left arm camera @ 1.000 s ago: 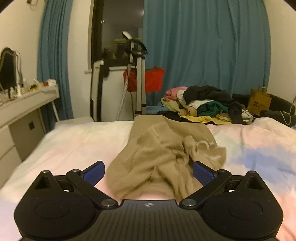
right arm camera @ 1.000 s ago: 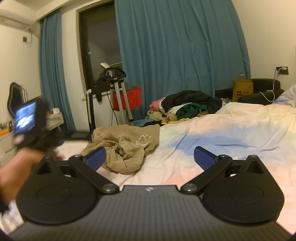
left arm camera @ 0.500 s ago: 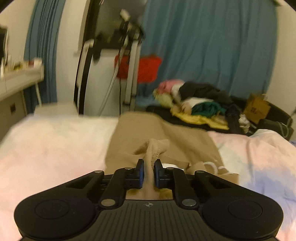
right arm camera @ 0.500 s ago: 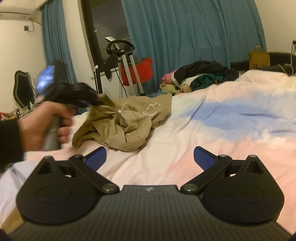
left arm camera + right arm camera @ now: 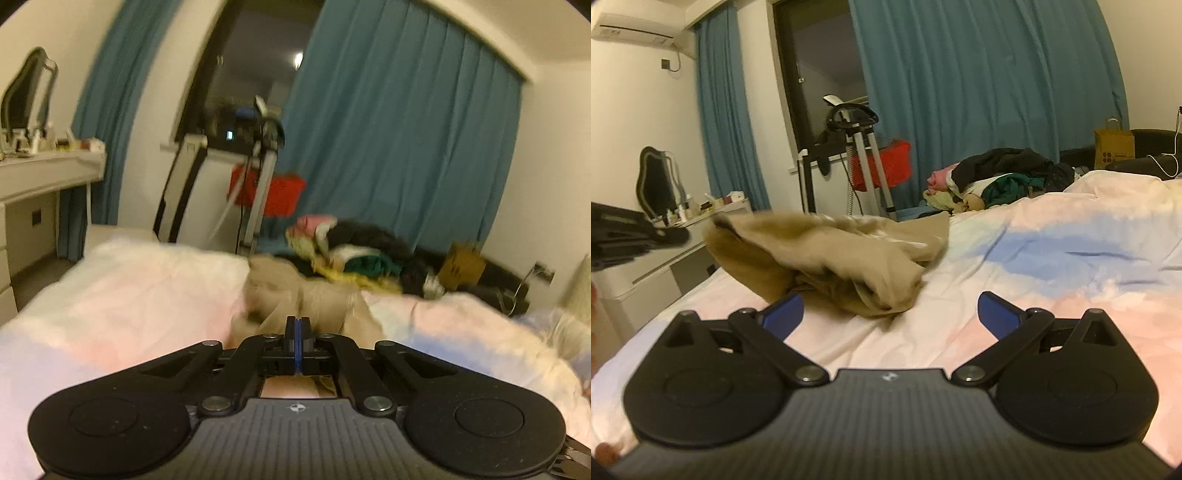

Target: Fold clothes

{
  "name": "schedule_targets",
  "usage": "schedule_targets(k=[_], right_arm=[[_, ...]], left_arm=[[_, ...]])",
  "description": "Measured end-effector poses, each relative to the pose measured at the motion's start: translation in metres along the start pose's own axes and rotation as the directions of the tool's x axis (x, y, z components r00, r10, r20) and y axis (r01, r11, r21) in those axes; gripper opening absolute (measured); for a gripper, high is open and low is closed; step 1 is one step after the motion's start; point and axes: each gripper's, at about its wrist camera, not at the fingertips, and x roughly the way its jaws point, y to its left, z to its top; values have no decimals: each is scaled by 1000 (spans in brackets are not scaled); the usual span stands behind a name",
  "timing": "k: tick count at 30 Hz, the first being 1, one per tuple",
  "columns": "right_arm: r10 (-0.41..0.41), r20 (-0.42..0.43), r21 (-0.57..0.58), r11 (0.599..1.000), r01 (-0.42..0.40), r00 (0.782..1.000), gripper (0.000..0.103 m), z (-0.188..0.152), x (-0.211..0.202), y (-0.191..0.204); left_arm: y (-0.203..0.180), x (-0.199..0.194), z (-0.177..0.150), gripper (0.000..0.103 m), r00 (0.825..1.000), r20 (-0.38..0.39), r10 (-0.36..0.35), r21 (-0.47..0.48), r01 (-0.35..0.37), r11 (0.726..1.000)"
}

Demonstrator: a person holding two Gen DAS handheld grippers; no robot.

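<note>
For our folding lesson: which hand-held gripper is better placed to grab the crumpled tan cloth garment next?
Right. The right hand-held gripper is open and empty, with the crumpled tan cloth garment just ahead; the left hand-held gripper has just closed, its hold unclear.

One tan garment [image 5: 827, 254] is seen crumpled on one pastel bed [image 5: 1052, 258]. One heap of mixed clothes [image 5: 997, 177] is piled at its far edge. Two blue curtains, one paper bag [image 5: 1113, 147] and one red bag [image 5: 886, 166] are counted.
</note>
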Motion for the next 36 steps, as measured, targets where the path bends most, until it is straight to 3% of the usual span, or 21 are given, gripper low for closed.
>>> schedule_targets(k=[4,10,12,14,18,21,23,25,27,30,33,36], right_arm=[[-26,-50,-34,999,25,998,103,-10,0,11],[-63,-113,-141,989,46,992,101,-25,29,29],[-68,-138,-181,983,43,988,90,-25,49,32],[-85,-169,-212,976,48,982,68,-27,71,32],[-128,-202,-247,966,76,971,59,-34,116,27],[-137,-200,-201,975,96,970,53,-36,138,17],[-141,-197,-162,981,109,970,40,-38,150,10],[-112,-169,-105,990,95,979,37,-35,152,2],[-71,-126,-41,997,66,989,36,-31,149,-7],[-22,-78,23,999,24,997,35,-24,152,-13],[35,-61,91,995,-30,997,35,-20,161,-18],[14,-129,95,996,-2,992,35,-24,175,-20]], left_arm=[[8,-29,-11,0,1000,-25,-1,14,1,1000],[22,-36,-21,2,996,-79,28,-3,-29,1000],[24,-24,-21,9,993,-115,21,-11,-23,1000],[25,-12,-25,9,987,-160,25,1,-25,1000],[25,12,-42,11,969,-247,28,51,-16,999],[19,33,-59,14,951,-308,15,95,15,995],[9,45,-70,14,944,-331,13,141,36,989],[-1,57,-80,20,938,-347,13,186,56,981],[-12,69,-90,32,939,-344,19,237,67,969],[-29,87,-102,38,945,-320,61,333,51,942],[-40,99,-115,44,952,-266,152,439,-20,898],[-42,107,-123,45,944,-222,244,507,-102,856]])
